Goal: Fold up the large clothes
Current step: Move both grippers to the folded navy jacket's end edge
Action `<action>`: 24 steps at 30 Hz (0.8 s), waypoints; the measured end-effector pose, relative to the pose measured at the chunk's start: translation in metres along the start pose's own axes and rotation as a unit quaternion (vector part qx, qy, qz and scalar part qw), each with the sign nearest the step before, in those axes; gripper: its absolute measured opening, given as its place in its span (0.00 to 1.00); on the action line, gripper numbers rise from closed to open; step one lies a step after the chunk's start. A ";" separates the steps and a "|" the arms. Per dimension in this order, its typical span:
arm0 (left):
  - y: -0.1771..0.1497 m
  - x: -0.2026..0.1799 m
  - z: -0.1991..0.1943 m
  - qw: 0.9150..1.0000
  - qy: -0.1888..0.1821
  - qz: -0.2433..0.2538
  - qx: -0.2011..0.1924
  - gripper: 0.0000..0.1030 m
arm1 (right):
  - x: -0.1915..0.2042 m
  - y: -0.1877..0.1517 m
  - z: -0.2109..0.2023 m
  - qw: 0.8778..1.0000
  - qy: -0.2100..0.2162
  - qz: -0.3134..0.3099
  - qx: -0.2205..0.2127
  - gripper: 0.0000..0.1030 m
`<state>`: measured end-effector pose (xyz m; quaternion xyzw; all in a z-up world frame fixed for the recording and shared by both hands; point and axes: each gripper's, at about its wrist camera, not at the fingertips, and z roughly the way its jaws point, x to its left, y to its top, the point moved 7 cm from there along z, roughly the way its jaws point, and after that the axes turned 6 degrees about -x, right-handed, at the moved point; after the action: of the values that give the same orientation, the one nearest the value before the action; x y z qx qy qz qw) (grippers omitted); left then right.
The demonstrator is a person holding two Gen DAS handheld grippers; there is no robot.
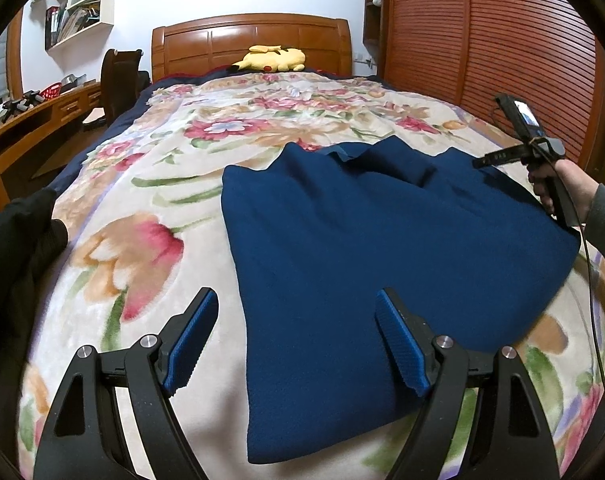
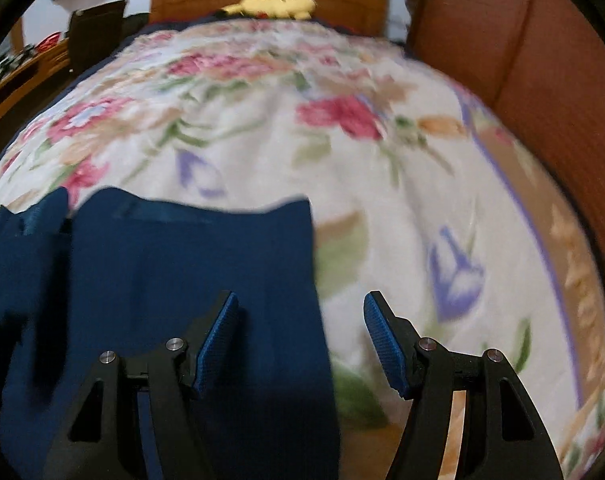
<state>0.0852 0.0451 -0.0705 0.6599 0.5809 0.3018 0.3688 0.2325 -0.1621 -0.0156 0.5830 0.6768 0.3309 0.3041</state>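
While the navy garment (image 1: 382, 240) lies on the bed, left gripper (image 1: 296, 340) and right gripper (image 2: 300, 340) hover released

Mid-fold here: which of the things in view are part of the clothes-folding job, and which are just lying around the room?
Part of the job:
- dark blue garment, partly folded on the floral blanket
- left gripper, open
- right gripper, open

Just lying about:
- yellow plush toy by the headboard
- red basket on the desk
- wall shelves
- dark chair

The garment (image 1: 382, 240) lies on the blanket (image 1: 142, 200), plush toy (image 1: 272, 58) seemingly behind.
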 end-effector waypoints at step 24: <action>-0.004 -0.001 0.004 1.000 0.008 0.004 0.005 0.79 | -0.036 0.015 -0.037 0.994 -0.084 -0.015 -0.064 0.47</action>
<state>0.0860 0.0436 -0.0764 0.6620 0.5824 0.3053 0.3597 0.2168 -0.1997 0.0192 0.5782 0.6348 0.3187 0.4014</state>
